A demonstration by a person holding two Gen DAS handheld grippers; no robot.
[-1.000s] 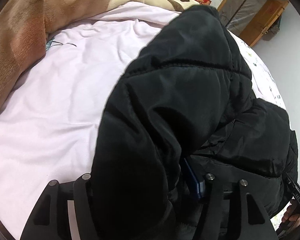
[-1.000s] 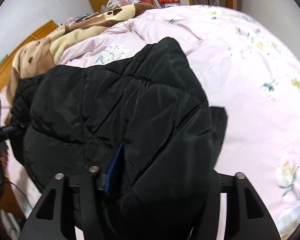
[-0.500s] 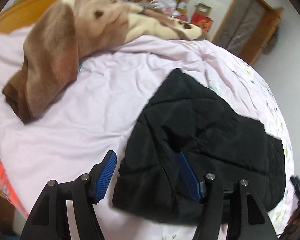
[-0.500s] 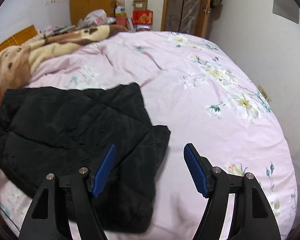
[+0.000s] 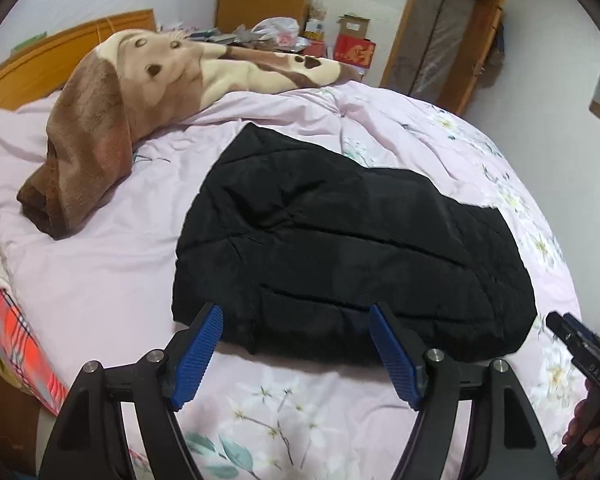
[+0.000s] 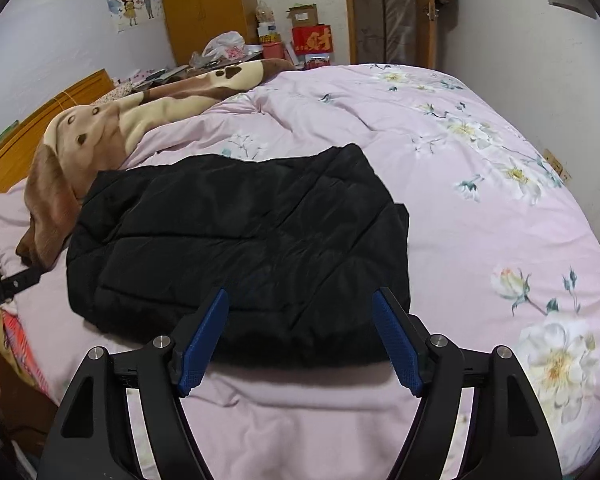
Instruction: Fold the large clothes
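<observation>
The black quilted puffer jacket [image 5: 352,248] lies folded into a compact slab on the pink floral duvet [image 5: 100,264], near its front edge; the brown-and-cream plush blanket [image 5: 112,100] sits well apart, leaving room to work. The left gripper [image 5: 296,350] and right gripper [image 6: 300,336] hover over the jacket's near hem — jaws opening, nothing between them; the fold looks set down and released.

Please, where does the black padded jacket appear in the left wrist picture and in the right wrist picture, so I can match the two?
Left wrist: black jacket lies centre, slightly right, beyond the fingertips.
Right wrist: black jacket lies centre-left, beyond the fingertips.
Shared landmark: brown dog-print blanket, behind the jacket on its left in both.
</observation>
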